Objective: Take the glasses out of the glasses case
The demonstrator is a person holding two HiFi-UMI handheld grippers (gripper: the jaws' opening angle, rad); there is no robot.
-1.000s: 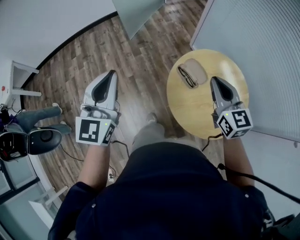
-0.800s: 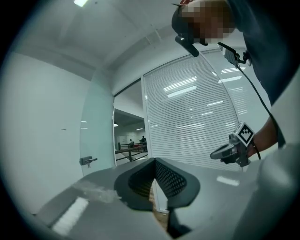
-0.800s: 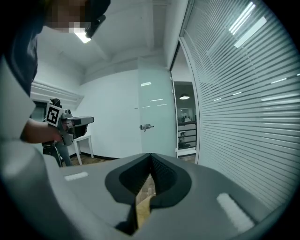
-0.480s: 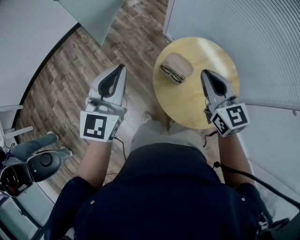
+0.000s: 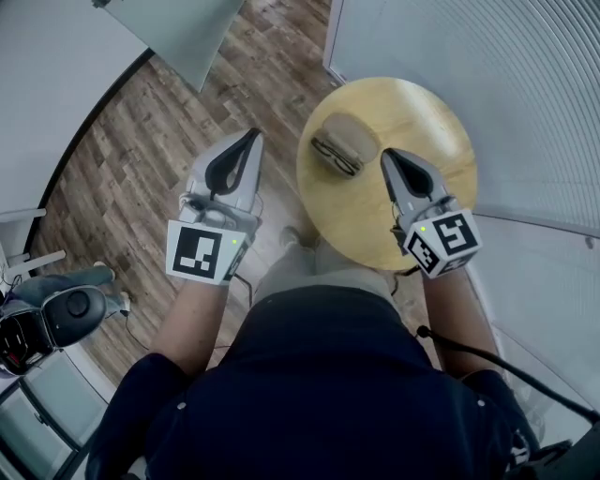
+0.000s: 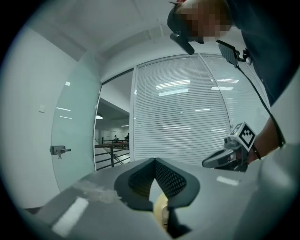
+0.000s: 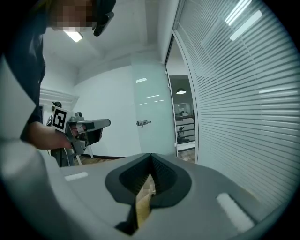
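A tan glasses case (image 5: 352, 133) lies on the far left part of the round wooden table (image 5: 427, 117). Dark-framed glasses (image 5: 332, 155) rest against the case's near-left side; I cannot tell whether the case is open. My right gripper (image 5: 386, 154) hovers over the table just right of the case, jaws shut and empty, tips a little apart from it. My left gripper (image 5: 253, 135) hangs over the floor left of the table edge, pointing level, jaws closed with nothing between them. The case shows in neither gripper view: the left gripper (image 6: 154, 161) and right gripper (image 7: 150, 157) face the room.
A glass wall with blinds (image 5: 525, 84) curves round the table's far and right sides. A frosted glass panel (image 5: 178, 28) stands at the far left, over the wood floor (image 5: 131, 141). A dark headset-like device (image 5: 56, 319) sits low at the left. My own legs and torso fill the near side.
Both grippers have drifted toward the case: the left one moved right, up to the table's edge, and the right one moved left over the tabletop. Both jaws stayed shut.
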